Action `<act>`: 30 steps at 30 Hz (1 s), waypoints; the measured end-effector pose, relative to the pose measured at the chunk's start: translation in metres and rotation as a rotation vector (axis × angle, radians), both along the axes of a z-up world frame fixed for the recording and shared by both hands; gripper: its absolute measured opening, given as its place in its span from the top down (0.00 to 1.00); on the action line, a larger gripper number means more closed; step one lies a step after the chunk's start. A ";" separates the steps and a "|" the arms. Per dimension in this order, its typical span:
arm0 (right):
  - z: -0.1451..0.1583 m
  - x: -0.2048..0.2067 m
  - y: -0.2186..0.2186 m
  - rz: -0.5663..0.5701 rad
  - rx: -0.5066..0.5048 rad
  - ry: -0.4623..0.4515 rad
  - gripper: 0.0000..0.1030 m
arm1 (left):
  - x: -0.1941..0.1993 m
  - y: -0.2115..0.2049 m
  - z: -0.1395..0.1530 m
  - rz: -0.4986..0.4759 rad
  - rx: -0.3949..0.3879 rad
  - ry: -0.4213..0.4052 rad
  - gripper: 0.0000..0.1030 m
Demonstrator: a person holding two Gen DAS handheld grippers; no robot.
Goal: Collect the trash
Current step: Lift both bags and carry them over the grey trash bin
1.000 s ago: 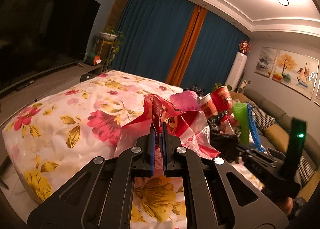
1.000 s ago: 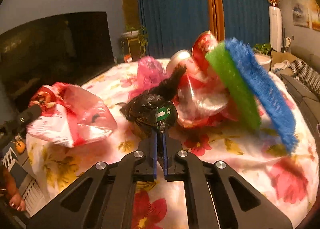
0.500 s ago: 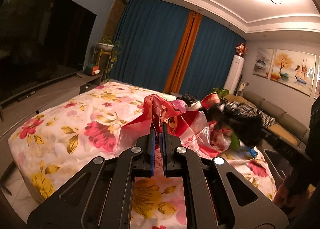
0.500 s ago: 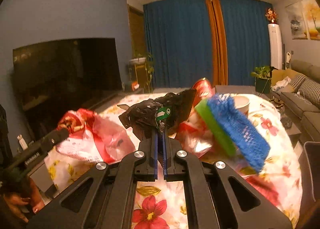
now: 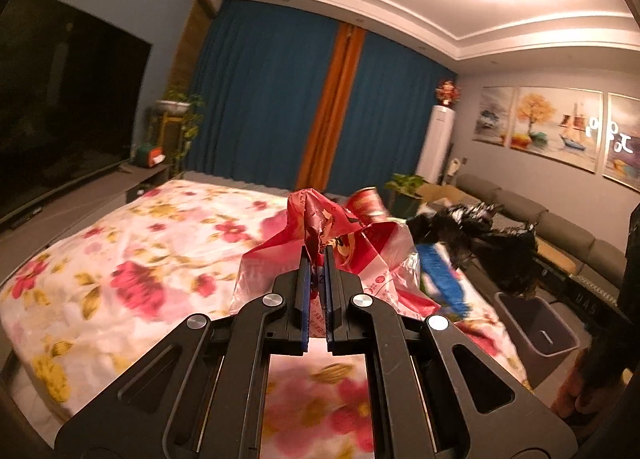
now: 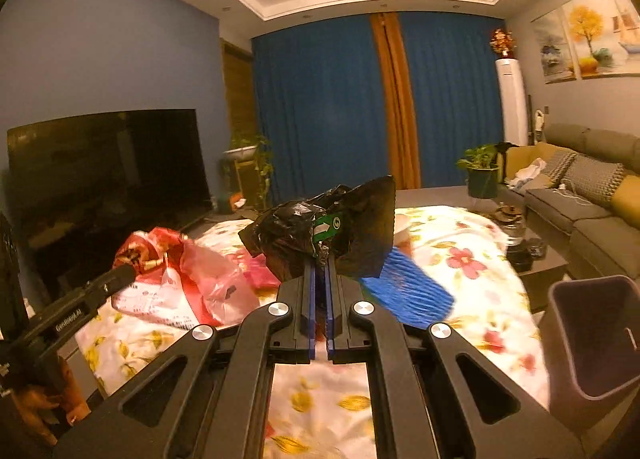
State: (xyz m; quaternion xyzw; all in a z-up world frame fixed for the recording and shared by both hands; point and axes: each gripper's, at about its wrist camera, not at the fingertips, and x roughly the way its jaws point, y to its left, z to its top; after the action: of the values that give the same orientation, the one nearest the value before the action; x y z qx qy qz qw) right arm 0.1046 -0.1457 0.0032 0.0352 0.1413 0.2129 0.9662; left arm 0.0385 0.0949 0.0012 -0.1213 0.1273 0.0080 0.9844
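Observation:
My left gripper (image 5: pixel 316 255) is shut on the crumpled top of a red and white plastic bag (image 5: pixel 344 255), which hangs above the flowered cloth (image 5: pixel 132 259). In the right wrist view that same red and white bag (image 6: pixel 180 279) shows at the left, held by the left gripper (image 6: pixel 128 273). My right gripper (image 6: pixel 319 261) is shut on a black plastic bag (image 6: pixel 320 231) with a green label, lifted off the cloth. The black bag (image 5: pixel 480 235) also appears at the right of the left wrist view. A blue mesh sleeve (image 6: pixel 408 295) lies on the flowered cloth (image 6: pixel 460 259) behind the black bag.
A grey bin (image 6: pixel 592 339) stands open at the right, beside the cloth-covered surface; the grey bin (image 5: pixel 536 327) also shows in the left wrist view. A red cup (image 5: pixel 370 207) stands behind the red bag. A sofa (image 6: pixel 588 195), a TV (image 6: pixel 100 179) and blue curtains (image 6: pixel 328 107) ring the room.
Both grippers have risen and drawn back with their bags. The black bag came off the cloth and moved right, and the grey bin has come into view.

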 end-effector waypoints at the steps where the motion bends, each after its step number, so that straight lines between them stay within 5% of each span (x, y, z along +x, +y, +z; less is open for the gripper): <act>1: 0.000 0.001 -0.005 -0.011 0.000 0.000 0.96 | 0.002 -0.004 0.001 -0.009 0.002 -0.004 0.95; 30: -0.016 -0.007 -0.248 -0.610 0.023 -0.001 0.95 | 0.105 -0.276 0.000 -0.495 0.089 -0.070 0.95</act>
State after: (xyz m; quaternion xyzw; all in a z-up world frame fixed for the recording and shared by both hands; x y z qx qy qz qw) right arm 0.0973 -0.3938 -0.0131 0.0868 0.1213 -0.0854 0.9851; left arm 0.1435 -0.1807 0.0010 -0.0432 0.1184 -0.2320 0.9645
